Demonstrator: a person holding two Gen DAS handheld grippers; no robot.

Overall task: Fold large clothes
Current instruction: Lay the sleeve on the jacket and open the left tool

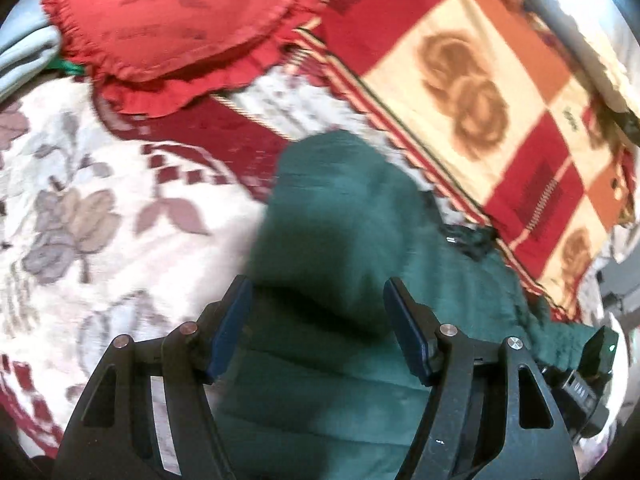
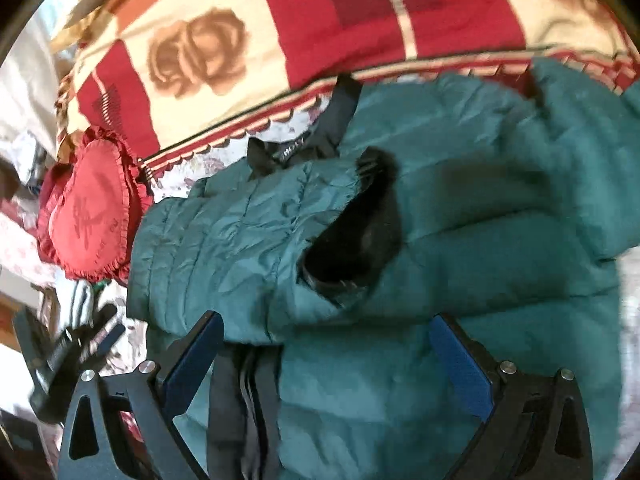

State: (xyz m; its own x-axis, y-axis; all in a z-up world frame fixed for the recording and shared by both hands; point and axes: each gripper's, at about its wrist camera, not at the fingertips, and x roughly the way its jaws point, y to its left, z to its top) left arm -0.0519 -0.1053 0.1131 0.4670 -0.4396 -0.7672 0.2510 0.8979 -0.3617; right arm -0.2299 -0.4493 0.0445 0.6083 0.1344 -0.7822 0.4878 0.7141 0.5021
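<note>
Both grippers hung open over the green jacket point(image 2: 400, 220) on the bed point(image 1: 80, 208) — left gripper point(image 1: 318, 328) empty above a folded sleeve, right gripper point(image 2: 326, 356) spread wide, holding nothing — likely lining up the next fold.

On your left, the floral bedspread point(image 1: 80, 208) lies bare beside the green jacket point(image 2: 460, 240), giving you room to pass. Farther out that way, the red heart cushion point(image 1: 168, 28) blocks the way. Beyond the jacket, the checked blanket point(image 2: 320, 40) rises as a ridge along the far edge.
</note>
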